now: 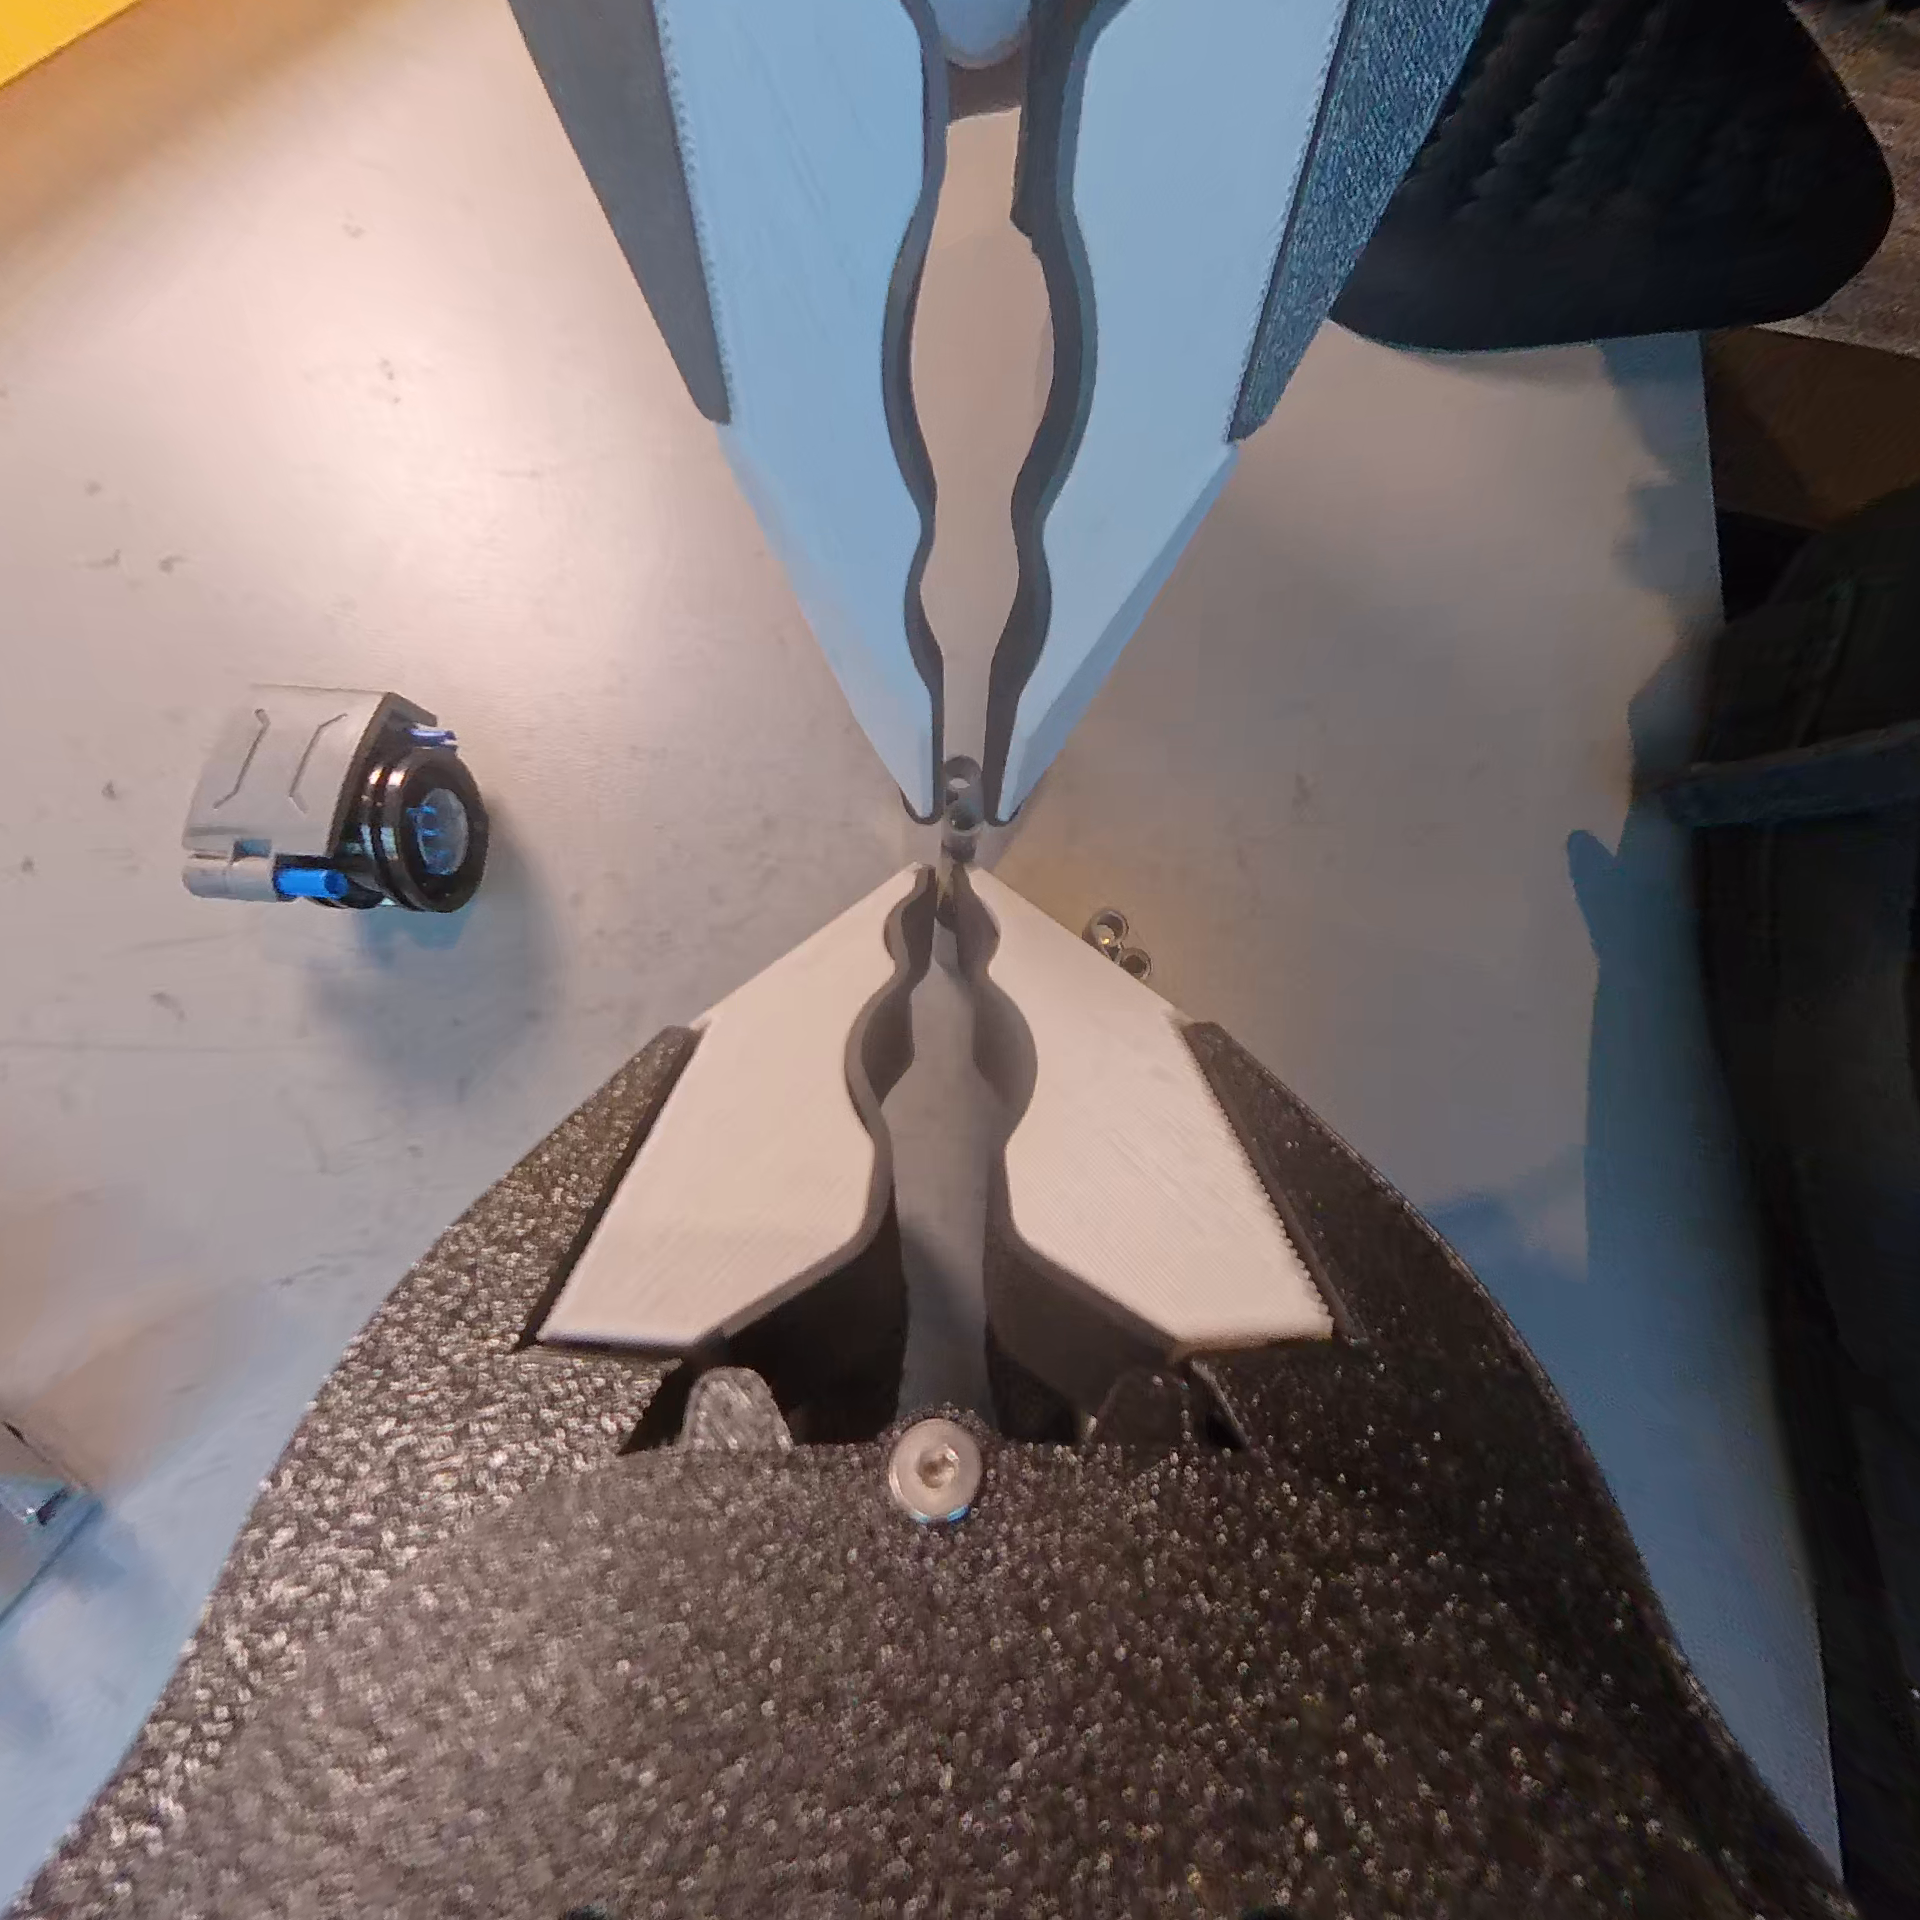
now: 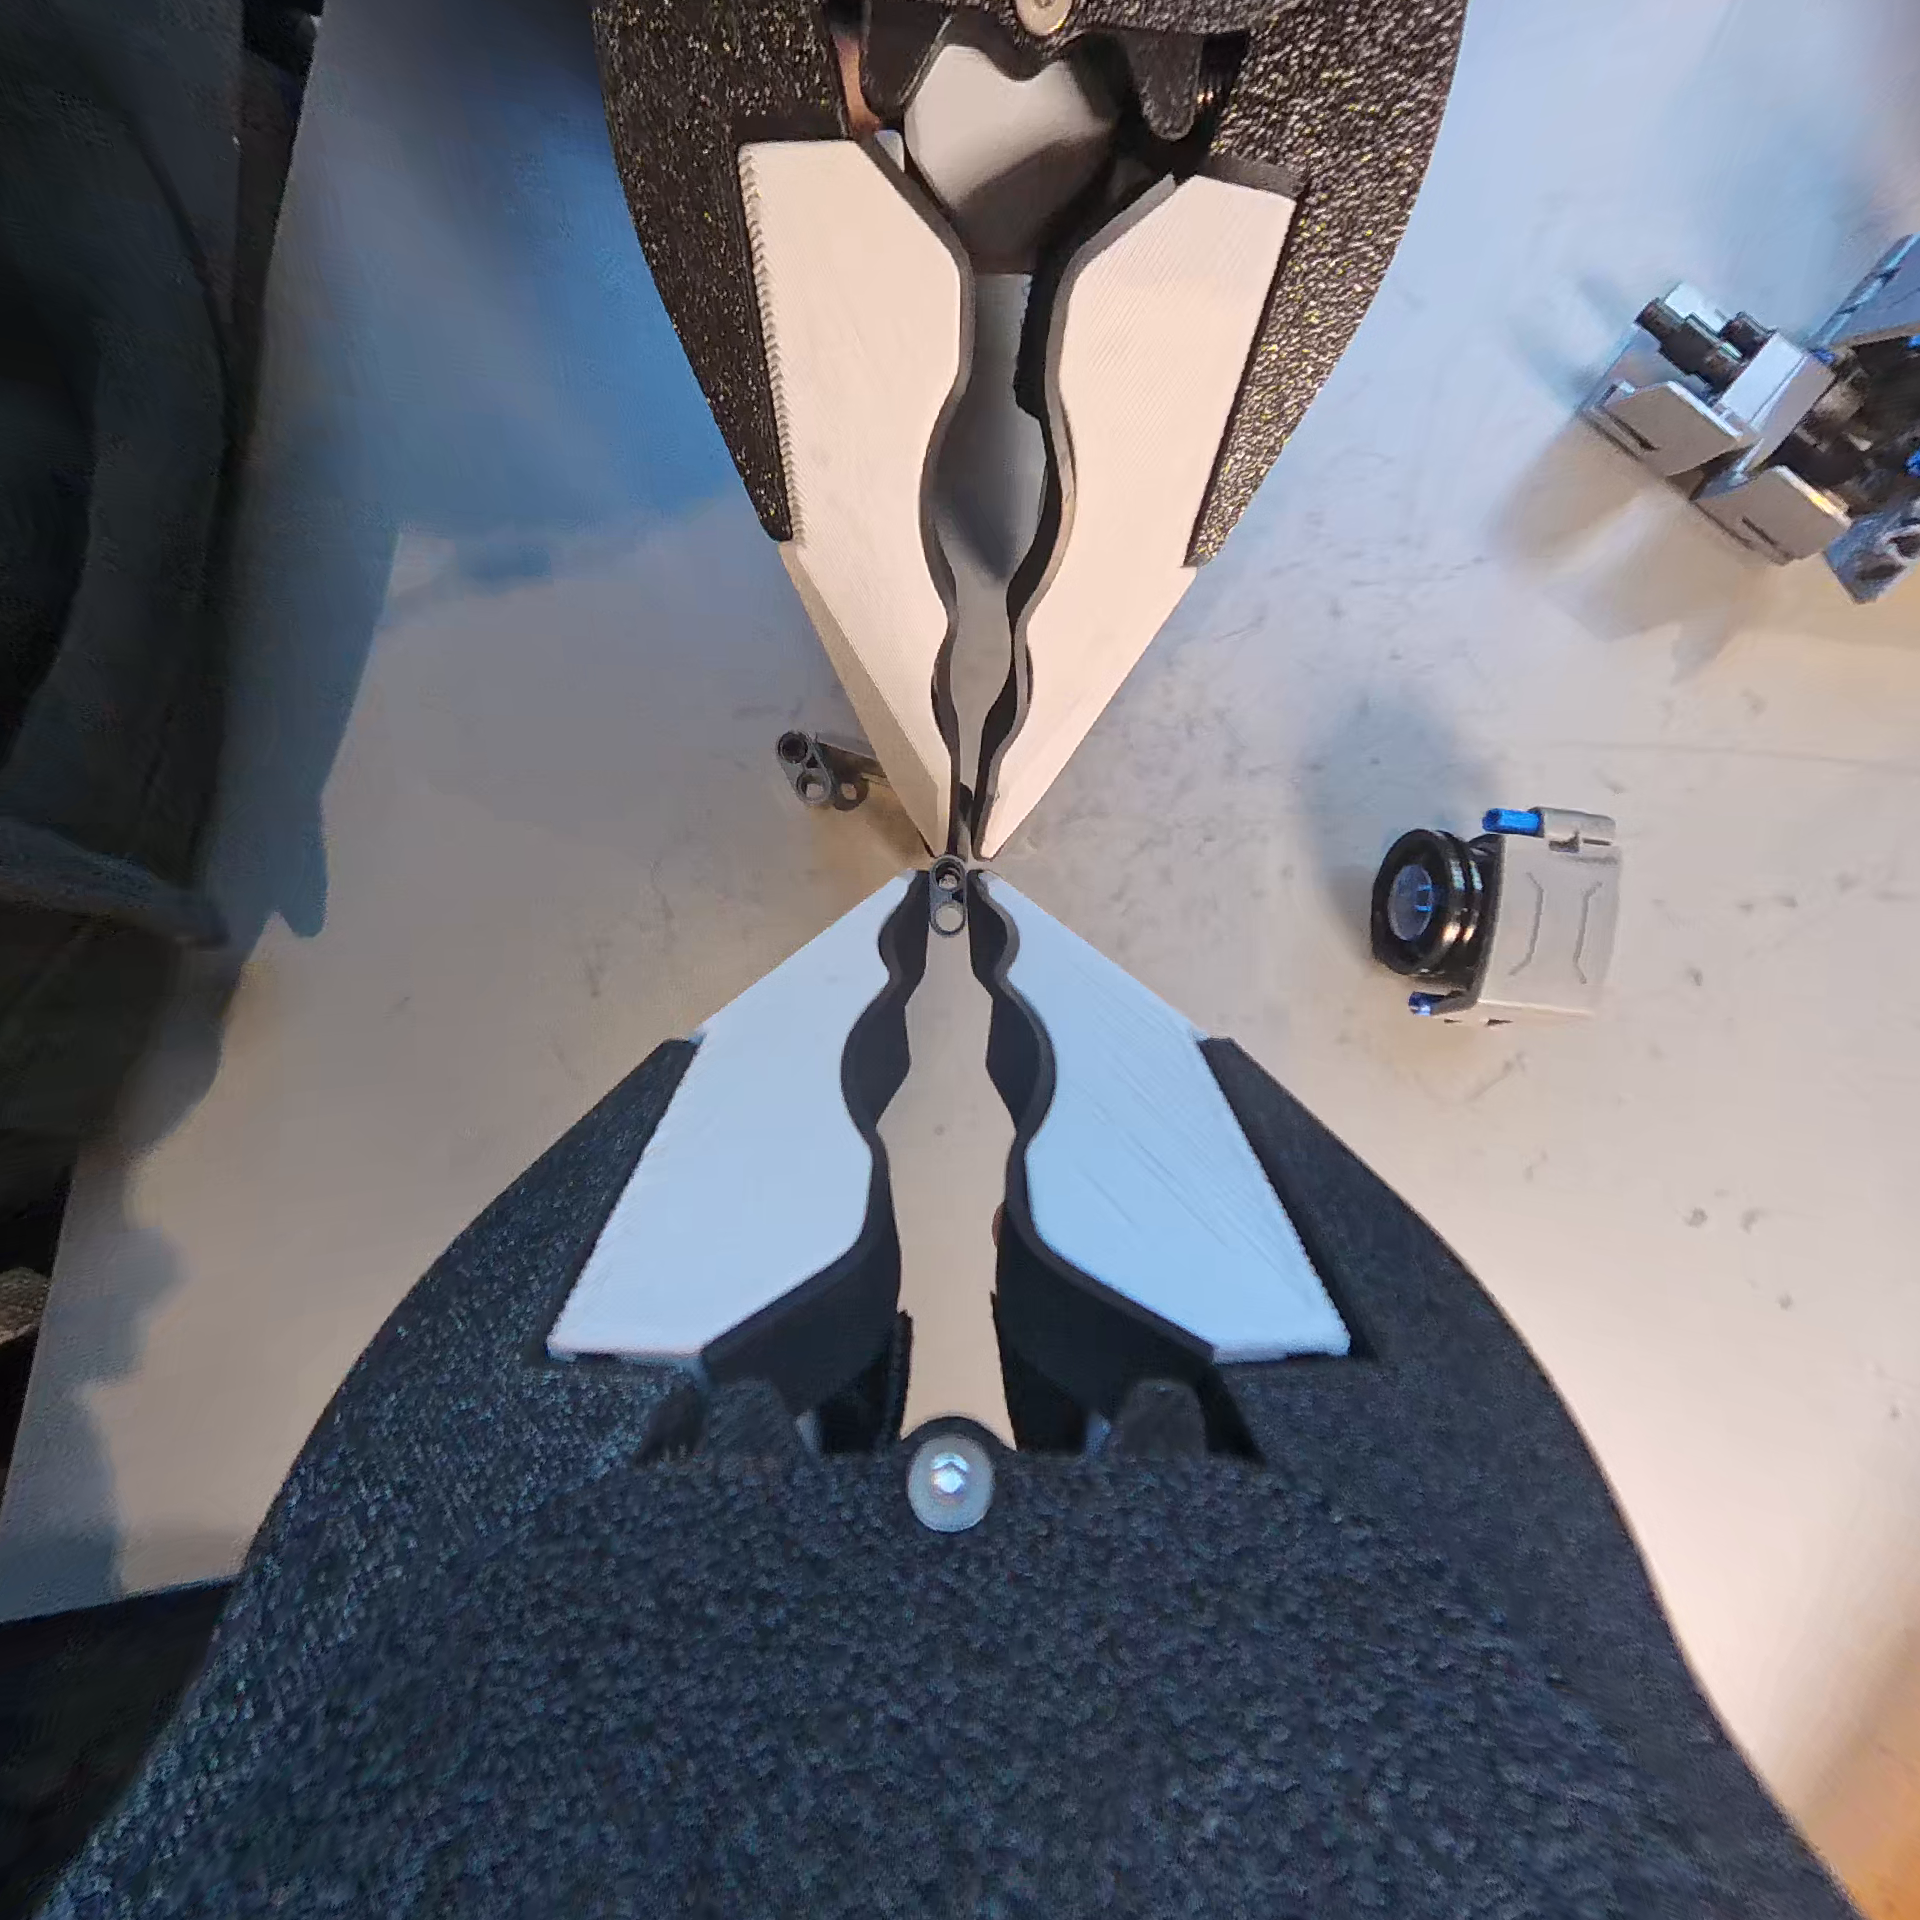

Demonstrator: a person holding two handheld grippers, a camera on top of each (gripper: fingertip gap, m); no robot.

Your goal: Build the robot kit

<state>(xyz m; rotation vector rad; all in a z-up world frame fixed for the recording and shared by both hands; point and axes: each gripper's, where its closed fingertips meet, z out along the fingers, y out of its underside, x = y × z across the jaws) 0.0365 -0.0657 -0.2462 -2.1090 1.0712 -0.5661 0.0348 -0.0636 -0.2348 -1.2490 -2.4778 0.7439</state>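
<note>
The right gripper point(image 2: 948, 902) had its two white fingers drawn nearly together, the tips pinching a small dark connector piece point(image 2: 947, 906) with round holes in it, held above the pale worktop point(image 2: 1455, 1299). Meeting it tip to tip from the far side, the left gripper point(image 1: 948, 896) was likewise closed to a narrow gap and nipped the other end of what looked like the same small piece; how far each tip overlapped it could not be made out. Just beyond the tips a second small dark connector point(image 2: 823, 769) lay flat on the worktop, partly hidden beside a finger of the left gripper. Off to one side, well apart from both grippers, sat a grey block with a black lens-like ring and blue pins point(image 2: 1496, 912). Farther still, near the worktop's edge, lay a larger grey and black assembly point(image 2: 1766, 436). A dark cloth point(image 2: 114, 499) hung past the opposite edge.
</note>
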